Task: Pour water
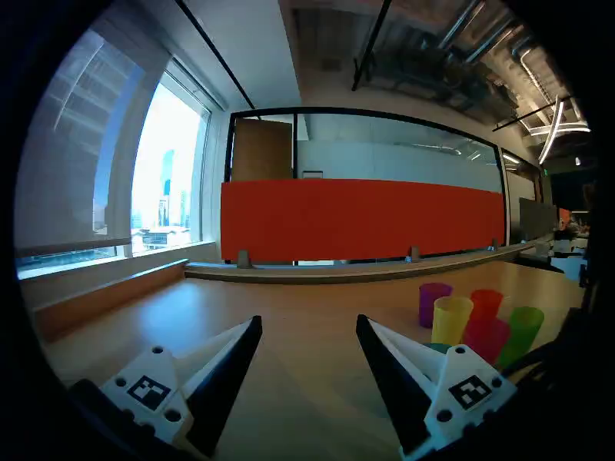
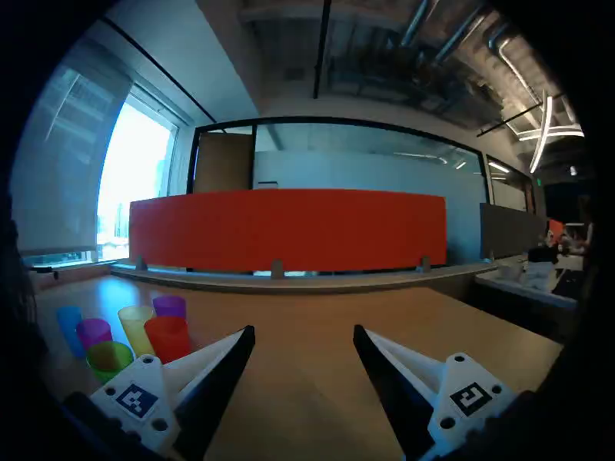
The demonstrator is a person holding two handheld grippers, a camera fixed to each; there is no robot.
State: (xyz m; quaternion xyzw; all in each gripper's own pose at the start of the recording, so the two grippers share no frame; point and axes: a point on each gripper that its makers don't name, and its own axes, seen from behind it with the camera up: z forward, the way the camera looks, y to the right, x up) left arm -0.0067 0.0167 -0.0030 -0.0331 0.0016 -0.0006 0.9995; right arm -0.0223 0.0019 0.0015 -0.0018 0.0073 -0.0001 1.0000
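I see translucent plastic cups standing upright, mouths up, tightly clustered on my side of the long orange partition panel (image 2: 288,230). The violet cup (image 2: 169,306) is nearest that panel. The yellow cup (image 2: 137,324), red cup (image 2: 167,336), magenta cup (image 2: 94,332) and blue cup (image 2: 69,323) come next, and the green cup (image 2: 109,359) is farthest from it. I cannot tell whether any holds water.
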